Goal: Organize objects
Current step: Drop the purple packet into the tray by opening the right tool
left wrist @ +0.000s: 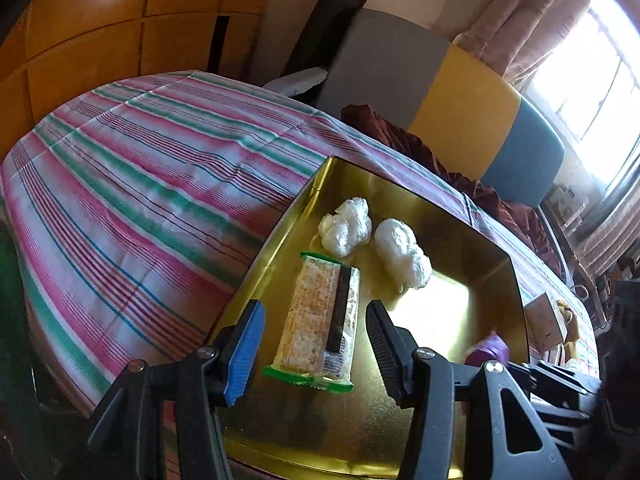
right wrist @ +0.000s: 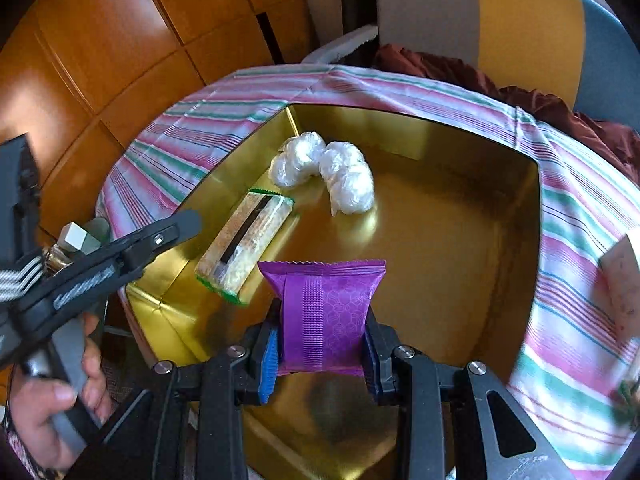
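A gold tray (left wrist: 432, 312) (right wrist: 440, 248) lies on the striped cloth. In it are a cracker pack with green ends (left wrist: 320, 320) (right wrist: 248, 244) and two white plastic-wrapped bundles (left wrist: 346, 222) (right wrist: 298, 158), (left wrist: 404, 254) (right wrist: 348, 178). My left gripper (left wrist: 314, 346) is open, its fingers either side of the cracker pack, just above it. My right gripper (right wrist: 320, 340) is shut on a purple snack packet (right wrist: 326, 312) and holds it over the tray's near part. A bit of the purple packet (left wrist: 490, 350) shows in the left wrist view.
The tray sits on a table under a pink, green and white striped cloth (left wrist: 152, 184) (right wrist: 580, 240). A small pale carton (left wrist: 546, 322) (right wrist: 624, 280) stands right of the tray. Wooden panels (right wrist: 100, 60) and a brown garment (left wrist: 420, 144) are behind.
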`<state>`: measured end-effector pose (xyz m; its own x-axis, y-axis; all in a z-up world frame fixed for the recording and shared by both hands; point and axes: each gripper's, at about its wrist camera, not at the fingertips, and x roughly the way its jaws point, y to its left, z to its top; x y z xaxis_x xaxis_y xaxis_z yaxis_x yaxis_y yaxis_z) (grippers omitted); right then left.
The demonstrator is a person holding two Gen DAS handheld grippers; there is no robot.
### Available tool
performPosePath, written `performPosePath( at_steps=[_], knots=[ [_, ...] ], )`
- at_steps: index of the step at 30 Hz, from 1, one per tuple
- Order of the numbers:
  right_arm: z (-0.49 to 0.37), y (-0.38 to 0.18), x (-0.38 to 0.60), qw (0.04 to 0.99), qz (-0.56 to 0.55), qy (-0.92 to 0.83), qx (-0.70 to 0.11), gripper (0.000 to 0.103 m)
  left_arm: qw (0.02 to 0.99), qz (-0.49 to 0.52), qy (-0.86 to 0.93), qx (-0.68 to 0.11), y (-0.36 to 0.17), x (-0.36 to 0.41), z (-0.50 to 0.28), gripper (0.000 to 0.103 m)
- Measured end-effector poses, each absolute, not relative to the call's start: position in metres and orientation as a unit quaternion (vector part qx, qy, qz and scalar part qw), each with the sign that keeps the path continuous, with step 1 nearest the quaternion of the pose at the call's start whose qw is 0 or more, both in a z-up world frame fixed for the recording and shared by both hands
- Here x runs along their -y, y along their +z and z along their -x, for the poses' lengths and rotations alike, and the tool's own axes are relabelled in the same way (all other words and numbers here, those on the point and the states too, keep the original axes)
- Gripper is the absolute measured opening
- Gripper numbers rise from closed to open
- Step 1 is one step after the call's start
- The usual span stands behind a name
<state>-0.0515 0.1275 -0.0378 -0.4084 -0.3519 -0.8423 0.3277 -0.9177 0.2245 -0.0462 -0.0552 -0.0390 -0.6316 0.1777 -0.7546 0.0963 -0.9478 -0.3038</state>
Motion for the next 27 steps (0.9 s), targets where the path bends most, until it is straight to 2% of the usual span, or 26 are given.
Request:
performPosePath(
  at_steps=[6, 13, 16, 17, 18, 21, 27],
  knots=[
    [0.086, -0.049, -0.104, 0.189, -0.530, -0.827, -0.009, 0.035, 0.005, 0.417, 0.891, 0.179, -0.031, 0.071, 0.048, 0.053],
    [0.117, -0.059, -0.090, 0.167, -0.540, -0.825, 0.013, 0.035, -0.002, 0.414, 0.889, 0.196, -0.029, 0.079, 0.047, 0.053],
    [0.126, -0.056, -0.092, 0.153, -0.523, -0.838, 0.038, 0.040, 0.003, 0.416, 0.888, 0.195, -0.030, 0.077, 0.047, 0.053],
    [0.129, -0.056, -0.094, 0.148, -0.522, -0.838, 0.052, 0.050, 0.003, 0.415, 0.889, 0.195, -0.029, 0.077, 0.047, 0.053],
    [0.131, -0.055, -0.098, 0.147, -0.521, -0.837, 0.074, 0.055, 0.004, 0.416, 0.888, 0.194, -0.029, 0.076, 0.046, 0.053],
    [0.128, -0.048, -0.110, 0.145, -0.509, -0.843, 0.100, 0.060, 0.007, 0.415, 0.889, 0.193, -0.029, 0.074, 0.046, 0.053],
    [0.108, -0.035, -0.130, 0.147, -0.503, -0.844, 0.118, 0.062, 0.012, 0.425, 0.885, 0.192, -0.035, 0.067, 0.046, 0.053]
  ],
)
